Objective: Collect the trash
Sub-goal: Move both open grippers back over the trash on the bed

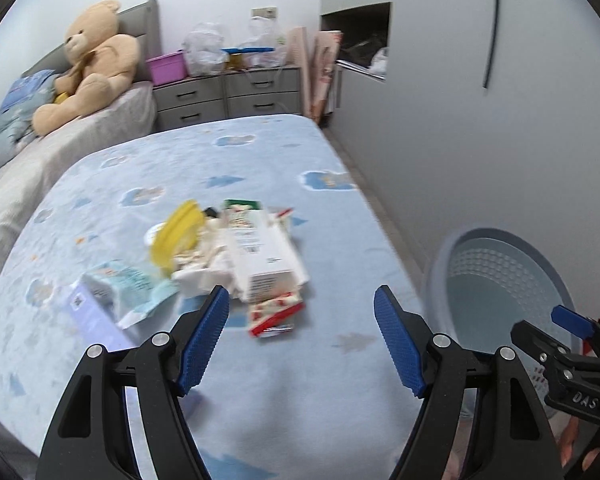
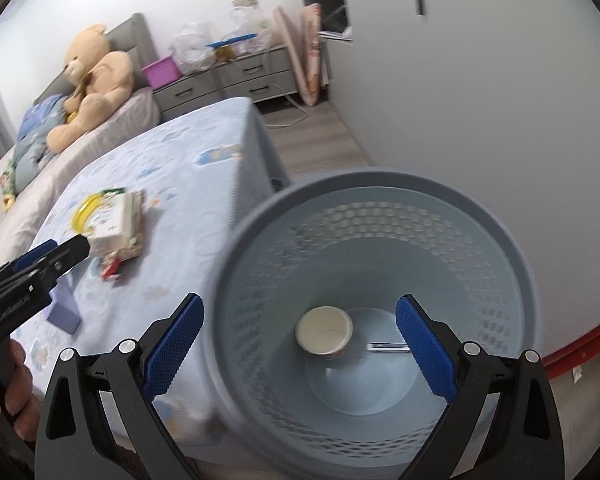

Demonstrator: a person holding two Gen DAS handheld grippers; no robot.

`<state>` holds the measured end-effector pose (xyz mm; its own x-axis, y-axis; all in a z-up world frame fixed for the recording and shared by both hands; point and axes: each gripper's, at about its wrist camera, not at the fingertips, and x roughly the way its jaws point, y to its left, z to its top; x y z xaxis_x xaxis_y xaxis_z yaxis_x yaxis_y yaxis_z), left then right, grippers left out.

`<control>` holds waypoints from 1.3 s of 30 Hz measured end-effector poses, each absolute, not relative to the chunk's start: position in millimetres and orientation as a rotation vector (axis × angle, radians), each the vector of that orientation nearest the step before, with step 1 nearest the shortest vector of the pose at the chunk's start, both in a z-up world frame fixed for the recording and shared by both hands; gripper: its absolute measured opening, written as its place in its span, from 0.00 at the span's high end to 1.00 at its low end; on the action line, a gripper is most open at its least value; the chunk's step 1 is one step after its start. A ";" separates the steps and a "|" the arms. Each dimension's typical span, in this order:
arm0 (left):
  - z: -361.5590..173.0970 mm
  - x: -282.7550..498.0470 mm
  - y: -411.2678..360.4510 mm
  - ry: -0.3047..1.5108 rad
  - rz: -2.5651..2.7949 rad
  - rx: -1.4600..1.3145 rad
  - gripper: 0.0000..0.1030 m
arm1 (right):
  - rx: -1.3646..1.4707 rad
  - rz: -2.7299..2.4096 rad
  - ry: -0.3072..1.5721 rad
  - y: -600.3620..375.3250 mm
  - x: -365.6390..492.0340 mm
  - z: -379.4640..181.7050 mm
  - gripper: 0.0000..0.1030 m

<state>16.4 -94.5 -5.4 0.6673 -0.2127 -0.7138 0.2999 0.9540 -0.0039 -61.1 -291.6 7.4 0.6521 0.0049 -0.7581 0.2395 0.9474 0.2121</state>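
**Both grippers empty, trash pile on the bed, one cup in the basket**

Blue-padded fingers of my left gripper (image 1: 300, 320) stand well apart nearest the lens, with nothing between them but the pale blue patterned blanket (image 1: 260, 160) on the bed. Just beyond the left pad lies the trash pile: a red-and-white wrapper (image 1: 276, 314) nearest me, a white carton (image 1: 266, 252) lying on its side behind it, crumpled white tissue (image 1: 204, 268) to its left, and a yellow lid (image 1: 178, 232) at the far left of the heap. A pale purple box (image 1: 94, 312) and a light teal packet (image 1: 136, 288) rest near the left edge of the pile, close to my left finger.

To the right, off the bed's edge, stands the round blue perforated basket (image 2: 512, 248). My right gripper (image 2: 300, 340) hangs over its mouth, fingers spread wide and holding nothing. At the bottom of the basket a paper cup (image 2: 324, 330) lies with its opening toward me, and a small thin item beside it is too blurred to name.

Far back, a tan teddy bear (image 1: 92, 64) sits against the grey headboard, with grey drawers (image 1: 228, 92) to its right.
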 end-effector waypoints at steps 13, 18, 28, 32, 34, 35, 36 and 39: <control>-8.8 15.0 -0.3 0.797 -0.057 0.036 0.30 | 0.267 0.007 0.824 -224.0 -39.0 15.8 0.08; -8.4 9.1 24.1 0.791 0.001 0.002 0.30 | 0.270 0.039 0.819 -212.6 -35.6 18.1 0.08; -26.1 5.9 14.9 0.837 0.009 0.020 0.30 | 0.279 0.075 0.806 -203.2 -34.8 23.4 0.08; -34.8 8.5 5.5 0.859 0.018 0.036 0.30 | 0.291 0.077 0.808 -206.7 -35.8 23.8 0.08; -36.8 9.8 1.6 0.860 0.022 0.039 0.30 | 0.295 0.073 0.813 -208.7 -35.9 23.1 0.08; -36.7 10.5 -0.1 0.858 0.025 0.041 0.30 | 0.297 0.073 0.816 -209.4 -35.9 22.7 0.08; -36.7 11.2 -1.6 0.855 0.027 0.044 0.30 | 0.298 0.072 0.817 -209.8 -36.0 22.7 0.08; -38.9 13.6 -5.8 0.862 0.038 0.053 0.30 | 0.298 0.070 0.820 -210.3 -36.0 22.1 0.08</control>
